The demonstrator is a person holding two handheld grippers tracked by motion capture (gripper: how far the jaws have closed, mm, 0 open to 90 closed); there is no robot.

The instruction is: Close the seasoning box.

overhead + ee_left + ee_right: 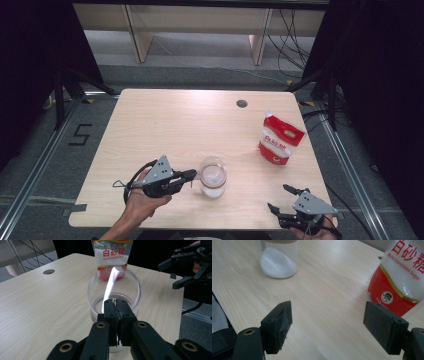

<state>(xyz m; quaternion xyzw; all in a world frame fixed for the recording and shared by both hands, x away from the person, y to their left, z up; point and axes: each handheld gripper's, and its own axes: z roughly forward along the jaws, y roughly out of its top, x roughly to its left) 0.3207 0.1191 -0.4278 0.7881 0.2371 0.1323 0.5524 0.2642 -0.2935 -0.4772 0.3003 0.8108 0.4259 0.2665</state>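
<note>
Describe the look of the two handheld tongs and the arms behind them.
Both tongs are black, with two flat rectangular jaws on hinged links fastened by brass-coloured rivets. The left tongs carry a grey three-cornered plate on top, and a black cable loops out behind them. The right tongs have the same grey plate, dotted with small holes, and dark foam-like pads inside the jaws. The left forearm is bare, with no sleeve visible.

gripper (327, 326) agape — sugar jar (278, 258), sugar bag (400, 277)

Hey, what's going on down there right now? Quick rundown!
Left gripper shut on jar rim. Right gripper open, low at table's near right corner. Jar holds some sugar; sugar bag stands apart, far right. Nothing between them.
</note>
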